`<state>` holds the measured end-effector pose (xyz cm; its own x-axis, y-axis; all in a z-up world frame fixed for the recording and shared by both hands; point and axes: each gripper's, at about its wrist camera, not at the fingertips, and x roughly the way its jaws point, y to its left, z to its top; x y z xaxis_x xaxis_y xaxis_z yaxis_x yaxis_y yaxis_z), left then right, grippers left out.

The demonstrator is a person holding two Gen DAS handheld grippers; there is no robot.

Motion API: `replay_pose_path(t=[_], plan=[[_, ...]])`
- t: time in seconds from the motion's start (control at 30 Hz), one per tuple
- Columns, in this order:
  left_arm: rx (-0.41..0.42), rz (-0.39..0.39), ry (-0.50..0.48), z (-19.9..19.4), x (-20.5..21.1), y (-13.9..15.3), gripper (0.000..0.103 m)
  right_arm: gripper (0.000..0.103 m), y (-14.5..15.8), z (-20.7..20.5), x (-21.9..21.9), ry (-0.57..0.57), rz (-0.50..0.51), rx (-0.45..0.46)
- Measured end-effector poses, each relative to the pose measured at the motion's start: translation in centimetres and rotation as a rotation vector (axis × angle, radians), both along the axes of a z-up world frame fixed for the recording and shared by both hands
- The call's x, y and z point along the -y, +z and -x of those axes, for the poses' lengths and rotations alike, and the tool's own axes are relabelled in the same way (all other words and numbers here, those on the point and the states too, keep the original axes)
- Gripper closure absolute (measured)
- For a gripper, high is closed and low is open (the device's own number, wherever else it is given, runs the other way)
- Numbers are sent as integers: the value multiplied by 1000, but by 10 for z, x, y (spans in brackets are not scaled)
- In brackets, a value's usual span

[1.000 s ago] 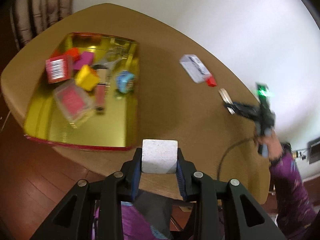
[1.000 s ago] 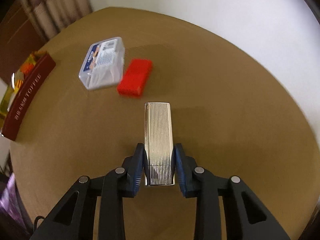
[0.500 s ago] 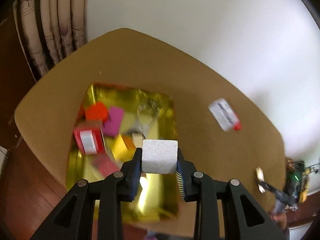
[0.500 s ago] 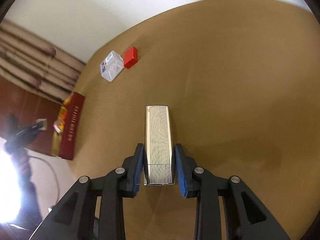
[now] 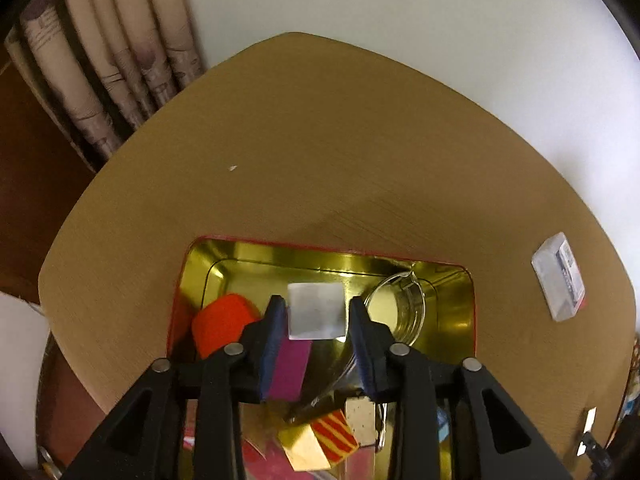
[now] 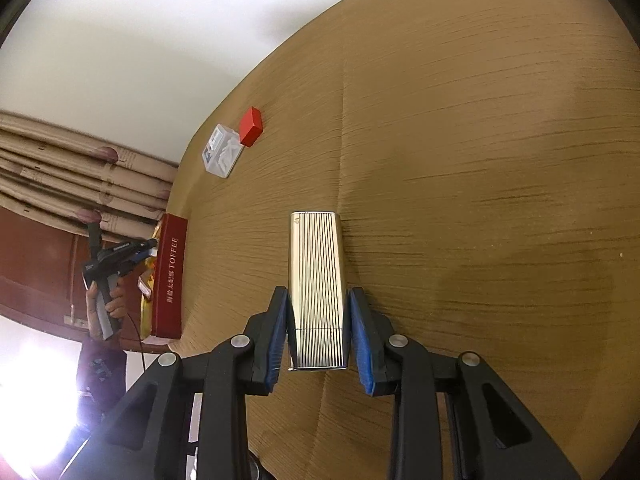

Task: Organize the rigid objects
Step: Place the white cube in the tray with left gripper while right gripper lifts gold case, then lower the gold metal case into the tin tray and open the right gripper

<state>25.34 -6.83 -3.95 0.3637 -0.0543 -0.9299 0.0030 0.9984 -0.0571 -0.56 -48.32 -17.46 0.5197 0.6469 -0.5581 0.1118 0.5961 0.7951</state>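
Observation:
My left gripper (image 5: 317, 314) is shut on a white block (image 5: 316, 310) and holds it over the open gold tin (image 5: 456, 280) with red sides. In the tin lie an orange piece (image 5: 222, 322), a magenta piece (image 5: 289, 370), a clear glass ring (image 5: 400, 312) and a gold box with red stripes (image 5: 320, 442). My right gripper (image 6: 318, 334) is shut on a ribbed silver metal case (image 6: 316, 284), held above the brown table (image 6: 480, 160). The tin's red side (image 6: 170, 276) and the left gripper (image 6: 120, 254) show at the left of the right wrist view.
A clear plastic box (image 6: 222, 156) and a small red box (image 6: 251, 132) lie together on the table; the clear box also shows in the left wrist view (image 5: 560, 282). Pleated curtains (image 5: 100, 60) and a white wall stand behind the table's far edge.
My left gripper has moved forward and down over the tin with the white block. My right gripper has swung and lifted with the silver case, away from the two small boxes.

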Motion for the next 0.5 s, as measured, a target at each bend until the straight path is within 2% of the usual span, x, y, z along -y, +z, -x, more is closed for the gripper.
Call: replay_pose_path(t=[0.1,0.2,0.3,0.43,0.5], plan=[[1,-3,-2,-4,-1,-1,67,75,-1,2,2,-9,-8,-2],[66,22,27,14,-7,16,67,75,-4,3,4,-23,-51,-12],[167,107,68,55,-18,45,66,75,-9,5,7,-39,-104,-25],[216,202,62,114,-26,61,64,75,-14,7,6,-55,-200,-44],[227,209,59,143,-29,61,64,75,-15,8,4,-57,-228,-49]])
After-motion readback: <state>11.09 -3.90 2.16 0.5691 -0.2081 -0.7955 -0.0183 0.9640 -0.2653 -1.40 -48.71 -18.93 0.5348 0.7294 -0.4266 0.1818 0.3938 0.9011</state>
